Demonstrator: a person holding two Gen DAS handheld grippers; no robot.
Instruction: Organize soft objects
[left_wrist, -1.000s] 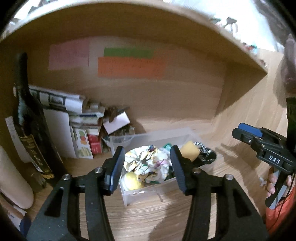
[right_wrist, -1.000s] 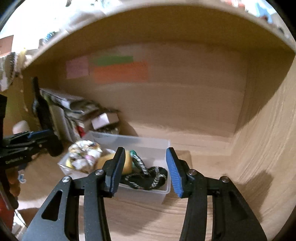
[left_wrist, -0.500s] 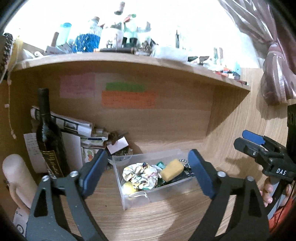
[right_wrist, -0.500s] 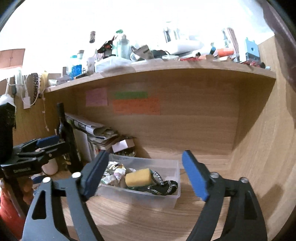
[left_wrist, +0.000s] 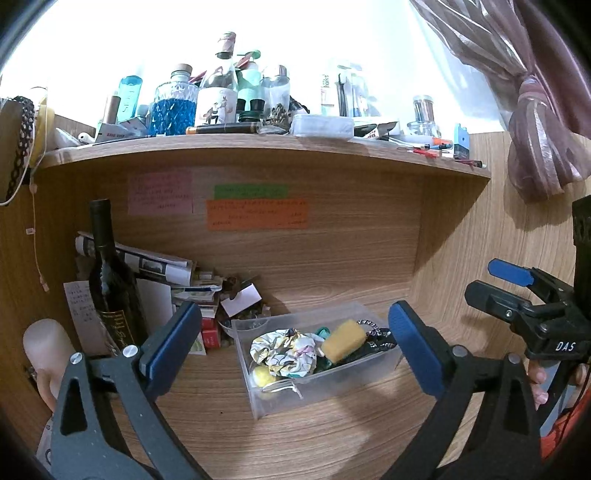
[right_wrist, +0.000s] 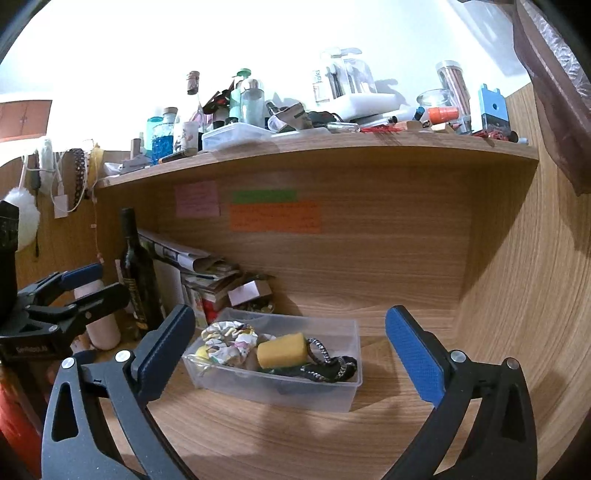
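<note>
A clear plastic bin (left_wrist: 332, 380) (right_wrist: 343, 391) stands on the wooden desk under the shelf. In it lie a yellow sponge (left_wrist: 343, 340) (right_wrist: 282, 350), a patterned fabric scrunchie (left_wrist: 284, 350) (right_wrist: 229, 338), a black-and-white cord (left_wrist: 376, 338) (right_wrist: 328, 363) and a small yellow ball (left_wrist: 263, 376). My left gripper (left_wrist: 291, 349) is open and empty, held back from the bin. My right gripper (right_wrist: 290, 350) is open and empty, also back from the bin. Each gripper shows at the edge of the other's view.
A dark wine bottle (left_wrist: 110, 288) (right_wrist: 138, 273), rolled newspapers (left_wrist: 147, 264) and small boxes (left_wrist: 210, 332) stand left of the bin. A shelf (left_wrist: 258, 142) crowded with bottles runs overhead. The wooden side wall (right_wrist: 517, 295) is at the right.
Both grippers have pulled back and up from the bin and opened wide. The shelf top has come into view. The bin's contents lie as before.
</note>
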